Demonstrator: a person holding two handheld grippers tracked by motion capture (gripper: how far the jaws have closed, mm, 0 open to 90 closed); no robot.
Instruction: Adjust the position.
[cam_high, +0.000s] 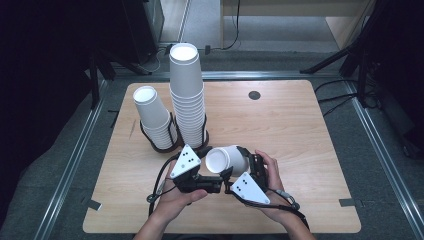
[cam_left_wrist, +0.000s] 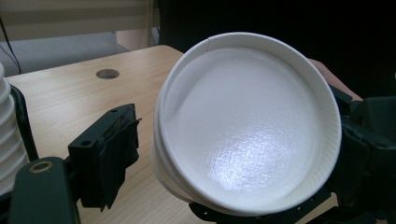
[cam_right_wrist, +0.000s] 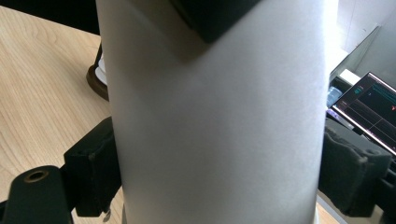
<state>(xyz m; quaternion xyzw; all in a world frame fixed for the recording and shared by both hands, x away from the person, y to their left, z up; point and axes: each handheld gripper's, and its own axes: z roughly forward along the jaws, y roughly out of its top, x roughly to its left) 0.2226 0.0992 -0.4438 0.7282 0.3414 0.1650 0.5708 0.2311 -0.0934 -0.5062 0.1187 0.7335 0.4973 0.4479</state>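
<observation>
The wooden table (cam_high: 300, 130) carries everything here, and the tall cup stack (cam_high: 187, 95) in its dark wire holder serves as the landmark. Just to the left of that stack, touching or nearly so at the base, a shorter cup stack (cam_high: 154, 118) leans in a second holder. In front of the tall stack, toward the person, the held cups (cam_high: 226, 159) lie on their side above the table, mouth turned to the left. The left gripper view shows more than one rim nested at that mouth, so the step in hand looks like parting the nested cups. The right gripper (cam_high: 248, 167) is pinching the cup wall, one pad on each side, as the right gripper view shows plainly (cam_right_wrist: 219, 140). The left gripper (cam_high: 220, 181) sits at the mouth with the rim (cam_left_wrist: 161, 140) between its jaws; the one pad in sight (cam_left_wrist: 116, 154) stands just off the rim, so it reads as still spread rather than gripping. To do this well, the left pads should probably take only the outermost or innermost rim, not both layers together, or the cups will stay locked. A light squeeze seems wise, since paper walls dent easily and a crushed rim jams the nest tighter. The right hand should hold steady while the left draws straight along the cups' axis, away from the tall stack so nothing topples.
</observation>
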